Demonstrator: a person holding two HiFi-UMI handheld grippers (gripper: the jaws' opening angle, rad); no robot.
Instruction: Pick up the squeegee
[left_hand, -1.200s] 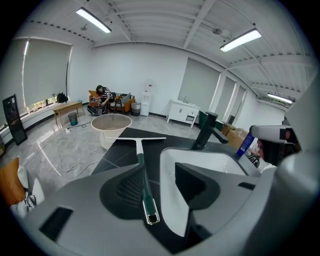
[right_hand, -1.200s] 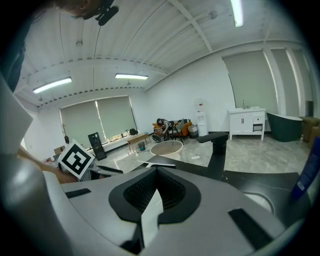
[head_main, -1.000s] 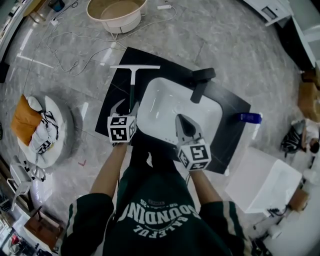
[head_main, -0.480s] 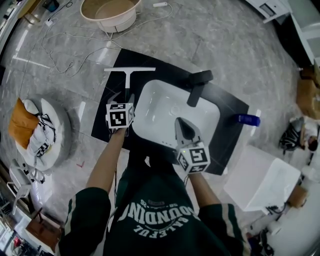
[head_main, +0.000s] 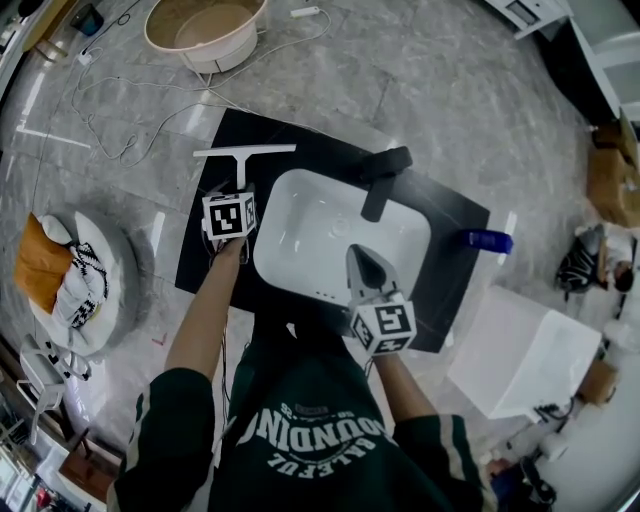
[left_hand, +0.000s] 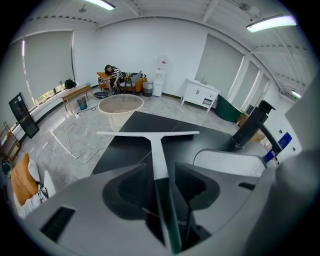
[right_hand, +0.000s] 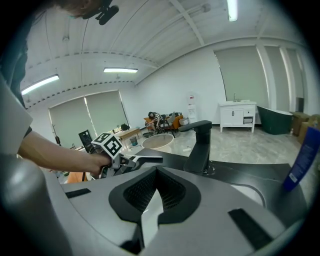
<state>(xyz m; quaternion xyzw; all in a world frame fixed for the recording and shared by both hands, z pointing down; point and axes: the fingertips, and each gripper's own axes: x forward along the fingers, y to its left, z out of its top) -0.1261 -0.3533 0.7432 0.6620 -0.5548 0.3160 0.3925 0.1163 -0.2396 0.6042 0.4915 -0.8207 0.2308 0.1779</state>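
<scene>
The squeegee (head_main: 245, 152) is laid flat on the black counter (head_main: 203, 266), just left of the white sink (head_main: 318, 232), with its blade turned away from the person. In the left gripper view the squeegee (left_hand: 159, 149) is seen with its handle run straight between the jaws of the left gripper (left_hand: 161, 166). Those jaws are held apart, and a narrow gap is seen on each side of the handle, so the handle is straddled but not clamped. In the head view the left gripper (head_main: 238, 190) is placed over the handle's near end. The right gripper (head_main: 354, 252) is held over the sink, well apart from the squeegee. The tips of the right gripper (right_hand: 156, 167) are pressed together, and nothing is held between them. A black faucet (head_main: 385, 175) is mounted at the sink's far side.
</scene>
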